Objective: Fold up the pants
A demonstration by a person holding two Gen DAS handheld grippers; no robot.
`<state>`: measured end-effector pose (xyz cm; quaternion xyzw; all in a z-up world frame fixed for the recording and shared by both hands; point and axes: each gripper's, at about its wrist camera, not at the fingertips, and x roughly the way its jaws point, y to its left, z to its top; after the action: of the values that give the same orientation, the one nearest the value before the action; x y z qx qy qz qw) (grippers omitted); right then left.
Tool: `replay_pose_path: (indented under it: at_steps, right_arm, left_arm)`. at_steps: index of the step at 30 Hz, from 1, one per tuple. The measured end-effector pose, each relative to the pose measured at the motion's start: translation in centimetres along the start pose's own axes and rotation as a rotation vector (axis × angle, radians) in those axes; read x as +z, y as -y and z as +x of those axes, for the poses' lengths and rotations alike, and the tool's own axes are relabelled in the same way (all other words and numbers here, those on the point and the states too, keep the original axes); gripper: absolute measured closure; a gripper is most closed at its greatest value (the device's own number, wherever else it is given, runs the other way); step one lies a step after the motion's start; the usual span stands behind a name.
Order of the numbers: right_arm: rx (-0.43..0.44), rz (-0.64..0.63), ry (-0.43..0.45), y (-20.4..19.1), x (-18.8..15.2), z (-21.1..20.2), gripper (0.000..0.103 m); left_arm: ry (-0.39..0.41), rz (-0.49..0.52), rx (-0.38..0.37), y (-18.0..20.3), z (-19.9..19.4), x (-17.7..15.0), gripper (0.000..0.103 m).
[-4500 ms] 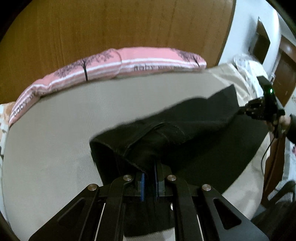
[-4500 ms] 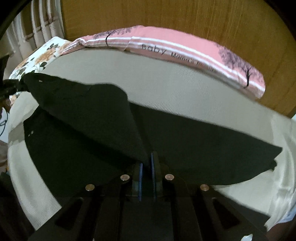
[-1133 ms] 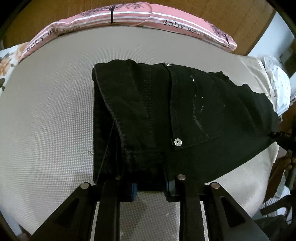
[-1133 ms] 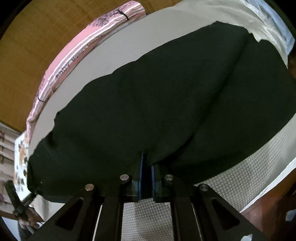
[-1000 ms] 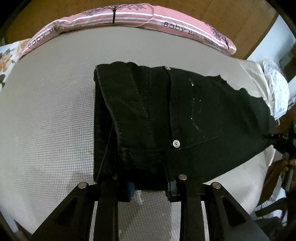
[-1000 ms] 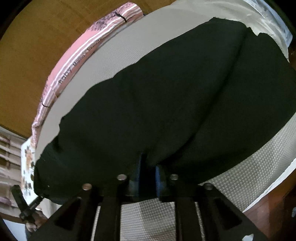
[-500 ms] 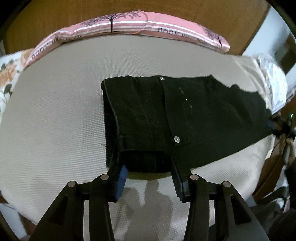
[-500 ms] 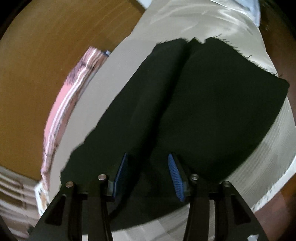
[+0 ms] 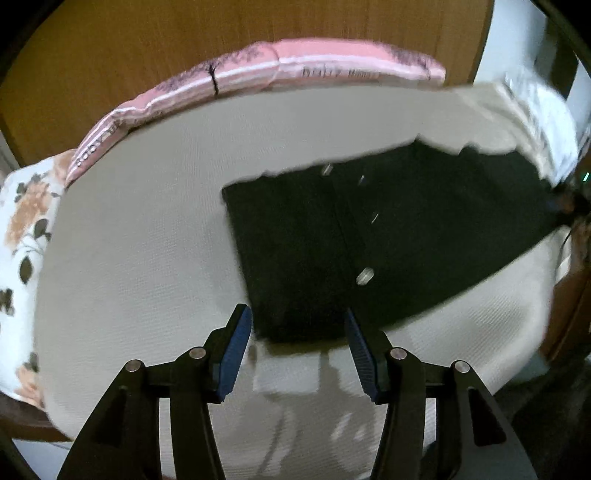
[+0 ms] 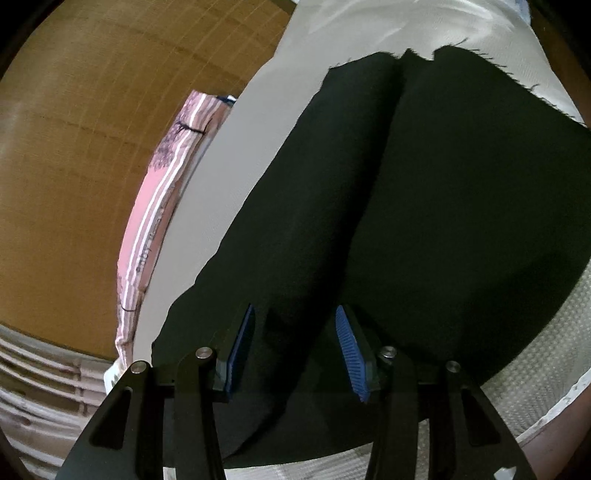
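The black pants [image 9: 369,236] lie flat on the beige mattress [image 9: 147,240], folded lengthwise, with the waistband to the left and the legs running right. My left gripper [image 9: 299,350] is open and empty, just short of the waist corner. My right gripper [image 10: 295,347] is open and empty, held over the black pants [image 10: 424,221] near the leg end. The frayed hems [image 10: 461,51] lie at the far side in the right wrist view. The right gripper shows dimly at the far right of the left wrist view [image 9: 570,199].
A pink striped bolster [image 9: 277,70] lies along the wooden headboard [image 9: 184,37]. A floral pillow [image 9: 22,229] is at the left. A white sheet [image 10: 388,26] lies beyond the leg ends. The mattress edge runs near the right gripper [image 10: 546,398].
Both grippers have let go of the pants and opened wide. The left gripper has pulled back from the waist. The right gripper has risen above the legs. The pants now lie flat.
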<state>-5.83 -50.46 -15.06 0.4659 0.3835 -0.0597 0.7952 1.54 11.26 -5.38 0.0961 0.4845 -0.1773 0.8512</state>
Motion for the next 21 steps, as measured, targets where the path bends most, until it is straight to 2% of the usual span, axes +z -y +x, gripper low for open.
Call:
replay_pose_path:
  at_steps: [3,7,12,15,17,21]
  right_arm:
    - [0.006,-0.010,0.003,-0.5,0.6,0.3,0.059]
    - [0.001,0.005,0.003,-0.7,1.9,0.7,0.059]
    - [-0.042,0.005,0.026,-0.6,3.7,1.0,0.062]
    - [-0.051,0.014,0.018,-0.2,4.9,1.1,0.073]
    - [-0.044,0.016,0.005,-0.1,5.8,1.1,0.080]
    - [-0.035,-0.008,-0.004,-0.3,6.9,0.7,0.088]
  left_arm:
    - [0.083,0.054,-0.051,3.3,-0.5,2.0,0.049]
    - [0.127,0.183,-0.191,9.8,0.2,4.8,0.049]
    - [0.113,0.377,-0.330,19.8,3.0,6.5,0.049]
    - [0.109,0.477,-0.376,25.2,4.8,6.5,0.049]
    - [0.094,0.517,-0.404,27.8,5.9,6.5,0.049]
    - [0.062,0.563,-0.428,32.1,8.4,6.6,0.049]
